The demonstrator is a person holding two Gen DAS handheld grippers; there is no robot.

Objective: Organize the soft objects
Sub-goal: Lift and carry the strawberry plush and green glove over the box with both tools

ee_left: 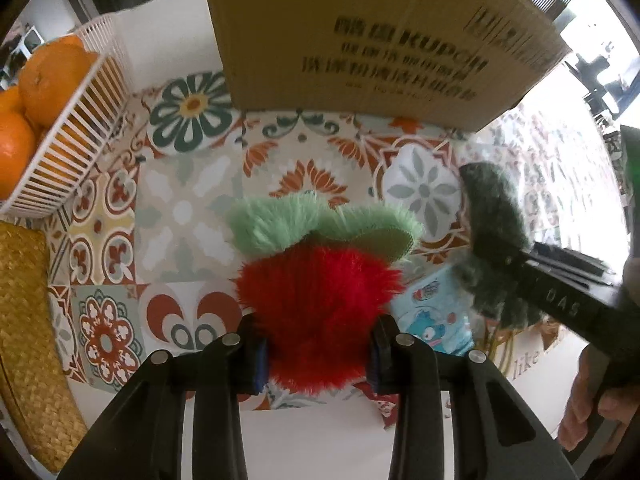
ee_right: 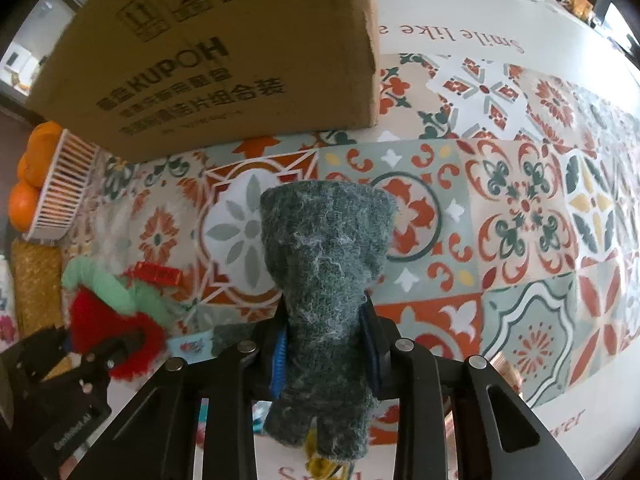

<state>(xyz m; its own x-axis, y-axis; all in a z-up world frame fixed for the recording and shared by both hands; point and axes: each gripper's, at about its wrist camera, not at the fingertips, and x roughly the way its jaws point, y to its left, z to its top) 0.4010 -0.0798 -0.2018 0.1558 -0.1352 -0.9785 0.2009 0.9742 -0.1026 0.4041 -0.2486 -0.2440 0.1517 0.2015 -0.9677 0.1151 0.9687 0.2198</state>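
My left gripper (ee_left: 318,354) is shut on a red fluffy plush strawberry (ee_left: 316,300) with pale green leaves and holds it above the patterned tablecloth. My right gripper (ee_right: 326,346) is shut on a dark green scouring pad (ee_right: 324,292), folded upright between the fingers. The pad also shows in the left wrist view (ee_left: 494,240) at the right, held by the right gripper. The strawberry also shows in the right wrist view (ee_right: 112,320) at the lower left. A brown cardboard box (ee_left: 360,40) stands on the table just beyond both grippers, and it also shows in the right wrist view (ee_right: 224,52).
A white slatted basket (ee_left: 76,140) with oranges (ee_left: 48,76) stands at the far left. A woven straw mat (ee_left: 28,328) lies below it. A blue cartoon-print packet (ee_left: 432,316) lies on the cloth under the strawberry. The tablecloth (ee_right: 520,208) stretches to the right.
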